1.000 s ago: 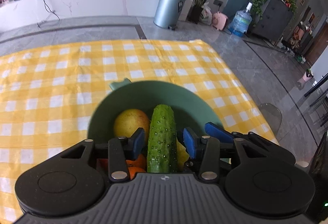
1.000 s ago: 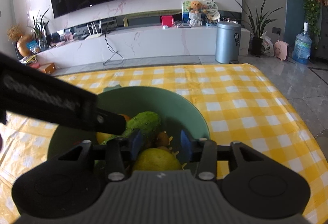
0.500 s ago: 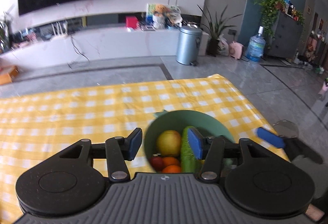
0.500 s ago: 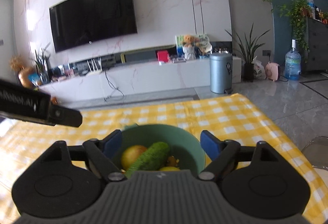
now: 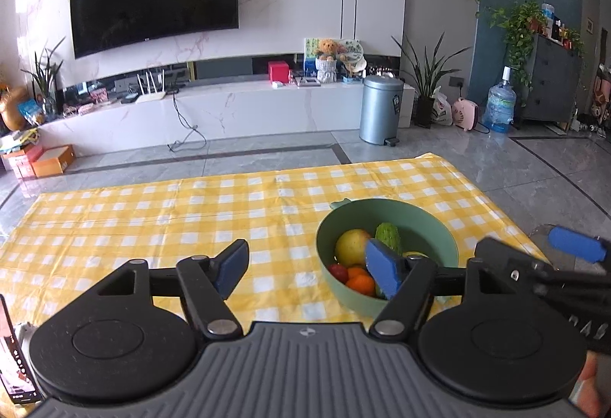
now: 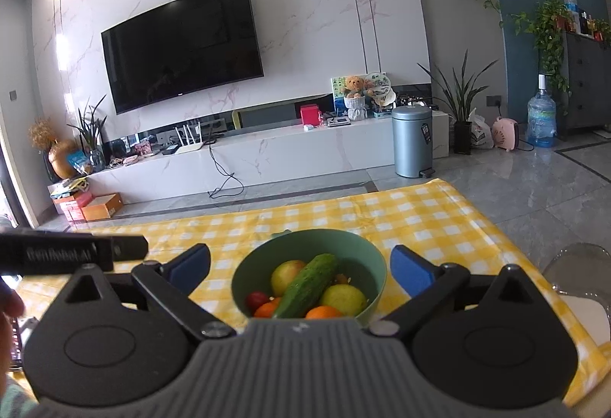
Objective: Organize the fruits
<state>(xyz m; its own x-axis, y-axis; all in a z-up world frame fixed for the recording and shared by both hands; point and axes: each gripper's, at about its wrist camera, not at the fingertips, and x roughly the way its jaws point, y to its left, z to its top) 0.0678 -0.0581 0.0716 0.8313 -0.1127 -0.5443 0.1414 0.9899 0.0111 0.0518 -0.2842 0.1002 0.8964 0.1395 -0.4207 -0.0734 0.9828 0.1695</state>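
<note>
A green bowl (image 5: 385, 206) (image 6: 313, 232) sits on the yellow checked tablecloth (image 5: 152, 219). In it lie a cucumber (image 6: 309, 284) (image 5: 387, 232), two yellow-green fruits (image 6: 288, 274) (image 6: 343, 297), oranges (image 6: 322, 311) (image 5: 361, 282) and a small red fruit (image 6: 256, 299). My left gripper (image 5: 307, 261) hangs back and left of the bowl, jaws opening, nothing between them. My right gripper (image 6: 301, 263) is drawn back above the bowl's near side, jaws opening wide and empty. Its blue pad (image 5: 576, 248) shows at the right of the left wrist view.
The cloth runs far to the left of the bowl. A clear chair back (image 6: 573, 257) stands off the table's right edge. A phone (image 5: 15, 360) lies at the near left. Beyond the table's far edge are grey floor and a metal bin (image 5: 381, 108).
Both grippers pulled back and up from the bowl and their jaws spread. The cucumber and a yellow-green fruit that sat between the pads now lie free in the bowl.
</note>
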